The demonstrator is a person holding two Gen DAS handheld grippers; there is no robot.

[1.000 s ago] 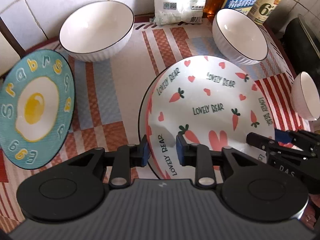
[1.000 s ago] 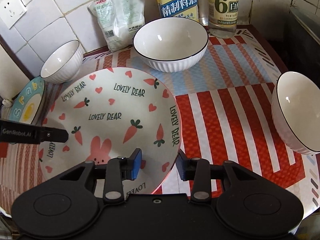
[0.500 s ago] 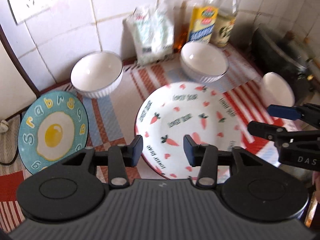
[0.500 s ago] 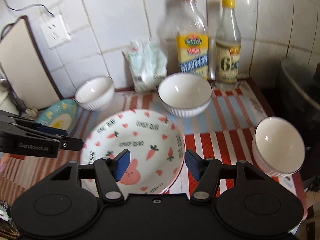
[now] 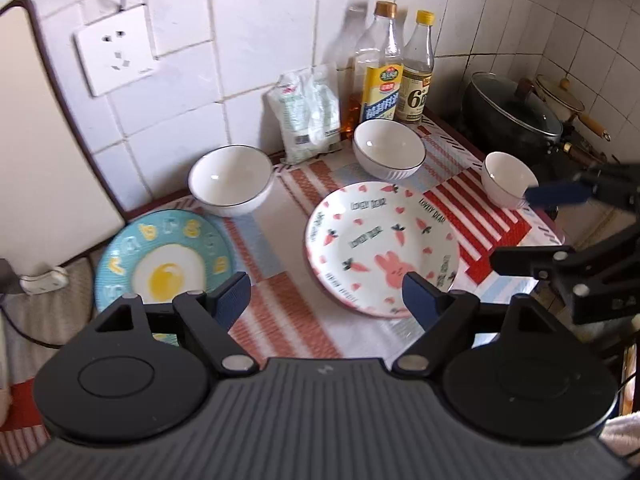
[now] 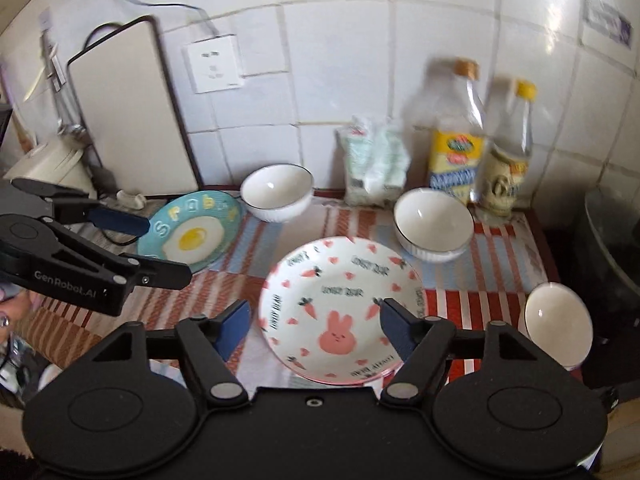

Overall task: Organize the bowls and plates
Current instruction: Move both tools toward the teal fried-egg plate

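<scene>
Bare mat [image 5: 280, 312] before bunny plate [image 5: 380, 248], bowls [image 5: 231, 184] and bottles [image 5: 382, 80] crowding the back

— What is different now?
— Both grippers let go of the bunny plate [image 5: 380, 246]. The left gripper [image 5: 328, 294] and right gripper [image 6: 314, 326] are wide open now and pulled up, away from the worktop.

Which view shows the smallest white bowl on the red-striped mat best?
The right wrist view: the small white bowl shows its whole rim and inside. In the left wrist view the bowl is partly covered by a blue pad of the right gripper.
</scene>
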